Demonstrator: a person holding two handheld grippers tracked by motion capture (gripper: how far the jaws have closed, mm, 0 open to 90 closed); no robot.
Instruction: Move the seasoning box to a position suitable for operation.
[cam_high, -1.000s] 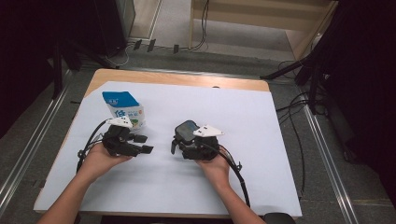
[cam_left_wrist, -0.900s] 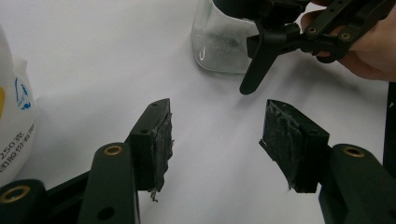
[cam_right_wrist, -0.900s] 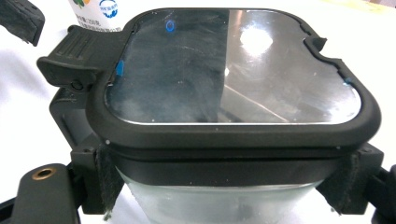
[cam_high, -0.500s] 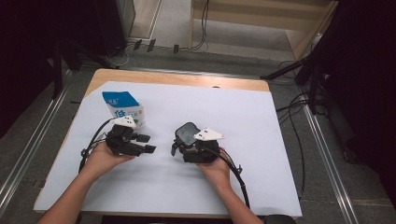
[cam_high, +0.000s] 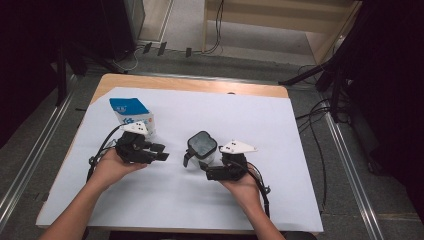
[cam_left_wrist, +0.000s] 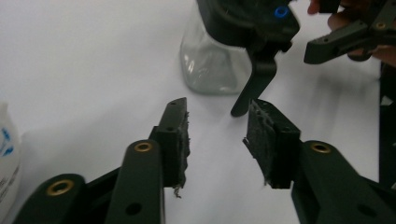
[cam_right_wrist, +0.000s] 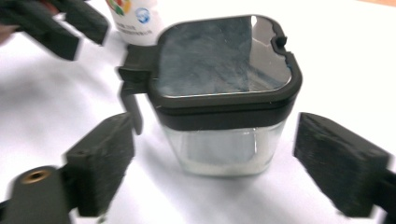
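Across the bench (cam_high: 300, 165) from nine o'clock to three o'clock, a white sheet covers nearly all of the top, with a strip of bare wood left along the far edge at twelve o'clock. Toward ten o'clock a blue-and-white carton (cam_high: 131, 114) stands close to the sheet's left part, with open white surface beyond it. At two, three and four o'clock the sheet lies bare out to its right edge, and the near strip at six o'clock between the forearms is bare as well.

Just at five o'clock from the carton, the left hand-held gripper (cam_high: 159, 152) rests low over the sheet, pointing toward three o'clock. In the left gripper view its jaws stand moderately apart with white sheet showing between the worn pads (cam_left_wrist: 180, 140); they grip nothing, and the tip of the right-hand jaw lies just beside the jar's hanging black latch.

Near the middle of the bench stands the glass jar (cam_high: 202, 145) with a dark square lid, upright on the sheet, between the two tools.

At four o'clock from the jar, the right hand-held gripper (cam_high: 210, 167) points toward ten o'clock. In the right gripper view its jaws are spread wide, wider than the jar (cam_right_wrist: 224, 116), one pad on each side of the glass and both clear of it, so it holds nothing.
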